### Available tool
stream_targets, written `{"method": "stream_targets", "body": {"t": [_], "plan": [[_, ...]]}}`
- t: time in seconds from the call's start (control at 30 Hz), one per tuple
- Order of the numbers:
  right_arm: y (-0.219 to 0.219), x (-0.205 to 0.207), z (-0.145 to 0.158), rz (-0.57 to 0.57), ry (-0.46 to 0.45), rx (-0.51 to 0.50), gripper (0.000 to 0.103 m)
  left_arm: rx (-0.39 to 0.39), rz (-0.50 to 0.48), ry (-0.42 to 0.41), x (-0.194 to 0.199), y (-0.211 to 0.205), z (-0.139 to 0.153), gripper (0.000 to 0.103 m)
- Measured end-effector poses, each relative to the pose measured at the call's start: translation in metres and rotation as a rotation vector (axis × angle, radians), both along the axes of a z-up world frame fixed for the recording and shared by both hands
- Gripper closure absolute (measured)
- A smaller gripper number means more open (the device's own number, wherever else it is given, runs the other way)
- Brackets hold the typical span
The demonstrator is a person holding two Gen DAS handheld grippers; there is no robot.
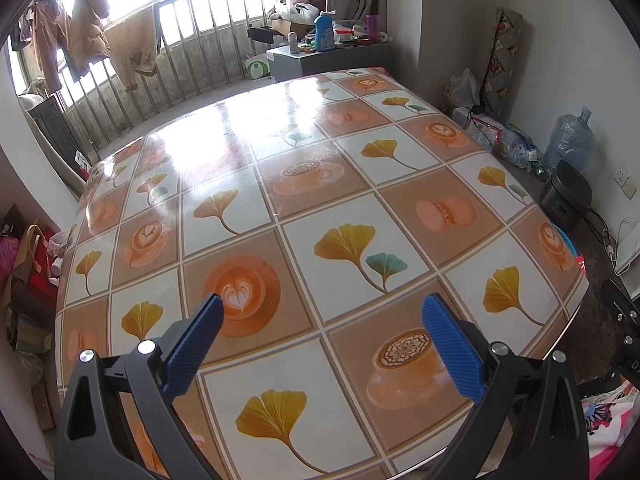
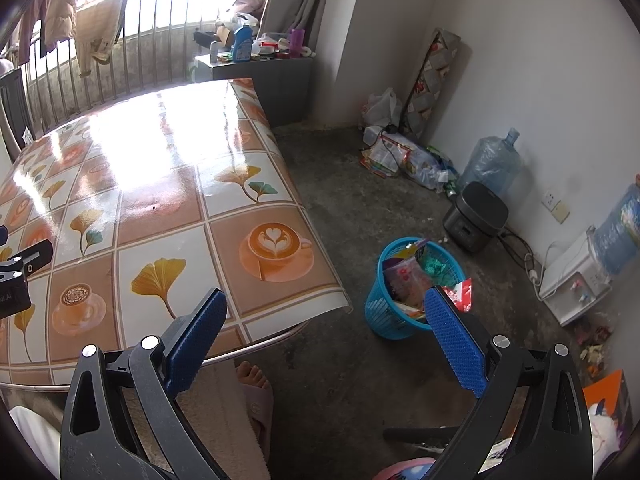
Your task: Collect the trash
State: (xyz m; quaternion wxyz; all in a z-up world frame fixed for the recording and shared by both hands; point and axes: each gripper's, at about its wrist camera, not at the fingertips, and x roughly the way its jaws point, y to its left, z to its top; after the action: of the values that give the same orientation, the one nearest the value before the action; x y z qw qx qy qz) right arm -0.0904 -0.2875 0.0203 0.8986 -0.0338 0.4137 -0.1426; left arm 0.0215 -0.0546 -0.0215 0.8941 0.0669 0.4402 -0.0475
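My left gripper [image 1: 322,304] is open and empty, held above the near part of the table [image 1: 280,184], which has a glossy cloth printed with ginkgo leaves and coffee cups. No trash shows on the table. My right gripper [image 2: 324,300] is open and empty, held past the table's right edge [image 2: 280,184] above the floor. A blue plastic waste basket [image 2: 384,312] stands on the floor right of the table, filled with colourful wrappers [image 2: 408,276]. A red and white wrapper [image 2: 462,292] hangs at its rim, beside my right fingertip [image 2: 436,300].
A dark rice cooker [image 2: 476,216], a water jug [image 2: 492,164] and a pile of bags [image 2: 404,156] line the right wall. A white dispenser [image 2: 576,276] stands further right. A cluttered cabinet [image 2: 260,64] sits beyond the table. A bare foot in a slipper [image 2: 252,380] is under the table's edge.
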Motion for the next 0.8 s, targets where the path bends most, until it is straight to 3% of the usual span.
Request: {"method": "stream_targets", "body": {"t": [0.8], "plan": [[-0.0007,0.0011,0.0012,0.0,-0.002,-0.002,0.008,-0.001,0.0,0.002,-0.0001,0.0012,-0.0002,0.006]]}}
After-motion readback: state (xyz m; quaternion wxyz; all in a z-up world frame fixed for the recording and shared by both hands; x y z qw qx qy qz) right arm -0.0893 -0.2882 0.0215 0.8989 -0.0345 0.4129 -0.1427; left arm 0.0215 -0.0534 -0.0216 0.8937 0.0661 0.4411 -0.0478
